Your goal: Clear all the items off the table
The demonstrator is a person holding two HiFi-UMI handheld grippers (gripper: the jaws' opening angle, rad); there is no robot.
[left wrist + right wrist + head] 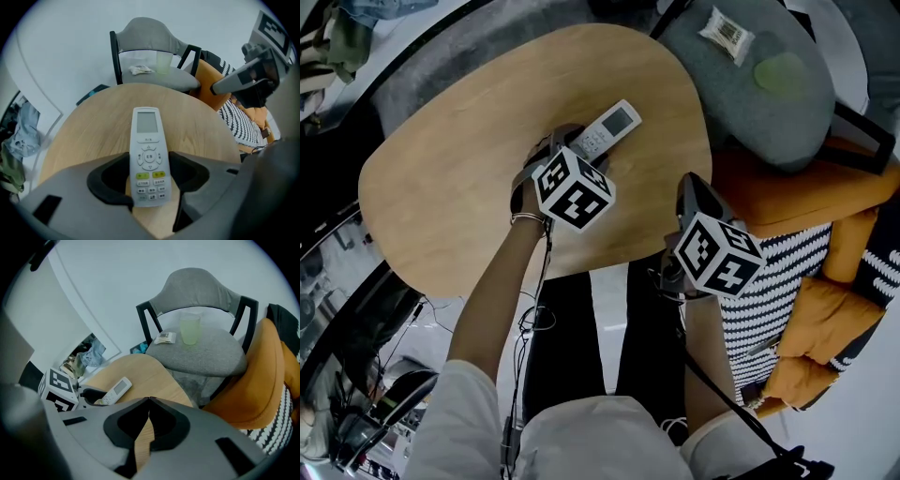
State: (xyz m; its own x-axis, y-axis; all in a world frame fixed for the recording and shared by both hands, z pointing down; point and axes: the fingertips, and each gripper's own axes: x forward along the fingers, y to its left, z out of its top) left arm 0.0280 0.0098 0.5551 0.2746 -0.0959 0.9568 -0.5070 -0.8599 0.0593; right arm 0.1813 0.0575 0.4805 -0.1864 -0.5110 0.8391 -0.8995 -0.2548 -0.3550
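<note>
A white remote control with a small screen lies on the oval wooden table. My left gripper points steeply down over the remote's button end. In the left gripper view the remote lies between the jaws of the left gripper, and the pads sit against both of its long sides. My right gripper hangs over the table's right edge. Its jaws meet with nothing between them in the right gripper view, where the remote shows at the left.
A grey chair stands just beyond the table's far right edge. On its seat are a pale green cup and a small packet. To the right sit orange cushions and a black-and-white patterned fabric.
</note>
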